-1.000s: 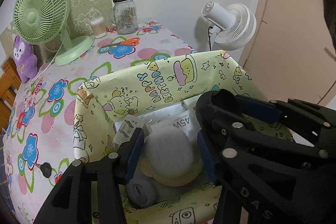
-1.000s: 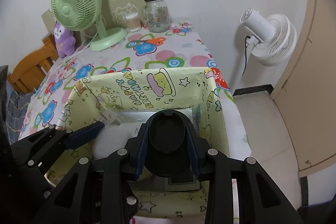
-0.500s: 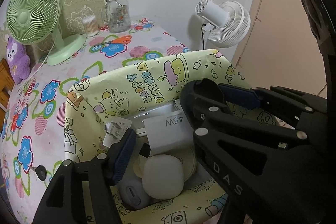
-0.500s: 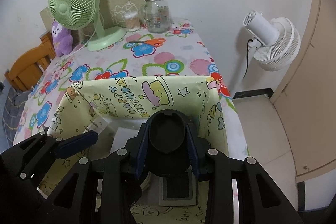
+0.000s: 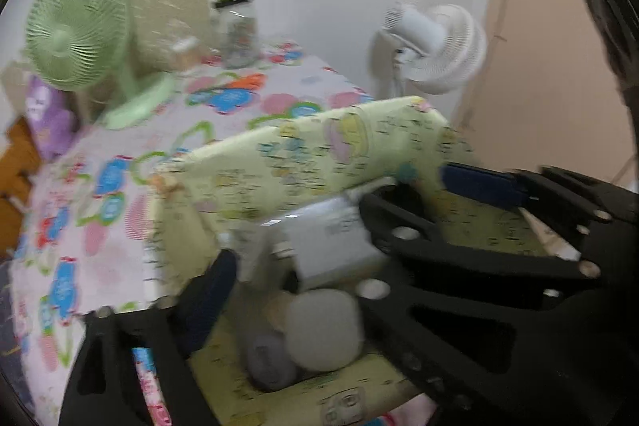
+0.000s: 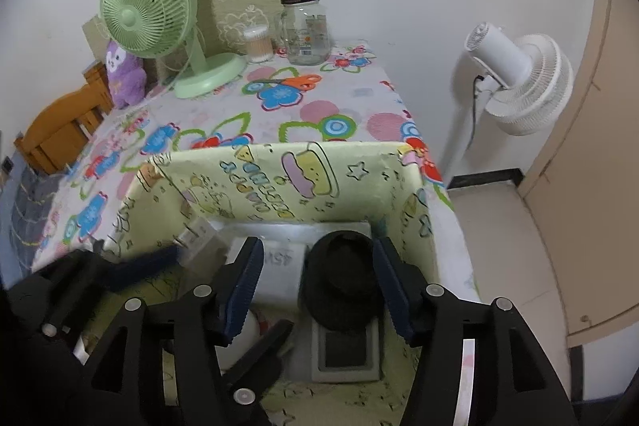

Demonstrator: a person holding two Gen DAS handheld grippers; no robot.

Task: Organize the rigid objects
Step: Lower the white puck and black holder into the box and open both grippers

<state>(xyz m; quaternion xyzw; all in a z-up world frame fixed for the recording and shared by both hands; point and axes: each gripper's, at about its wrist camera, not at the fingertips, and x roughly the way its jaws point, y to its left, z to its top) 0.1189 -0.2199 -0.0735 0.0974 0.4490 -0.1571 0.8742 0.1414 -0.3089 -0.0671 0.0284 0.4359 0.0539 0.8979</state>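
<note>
A yellow cartoon-print box [image 6: 287,170] stands at the near right corner of the floral table; it also shows in the left wrist view [image 5: 319,150]. Inside lie a white 45W charger [image 5: 331,246], a pale rounded case [image 5: 323,330], a grey device [image 5: 267,366] and a grey framed gadget [image 6: 345,350]. My right gripper [image 6: 319,282] is open over the box, with a black round object [image 6: 341,278] between its fingers, against the right one. My left gripper [image 5: 339,226] is open and empty over the box; its arm shows in the right wrist view [image 6: 120,270].
A green desk fan [image 6: 155,18], a glass jar with a green cap [image 6: 303,26], a cotton swab tub [image 6: 257,44] and a purple plush [image 6: 124,74] stand at the table's back. A white floor fan [image 6: 515,74] stands right of the table. A wooden chair [image 6: 60,126] is at left.
My right gripper has opened; the black round object it held now sits loose between its fingers. My left gripper has pulled up and back, with motion blur; the pale case lies in the box.
</note>
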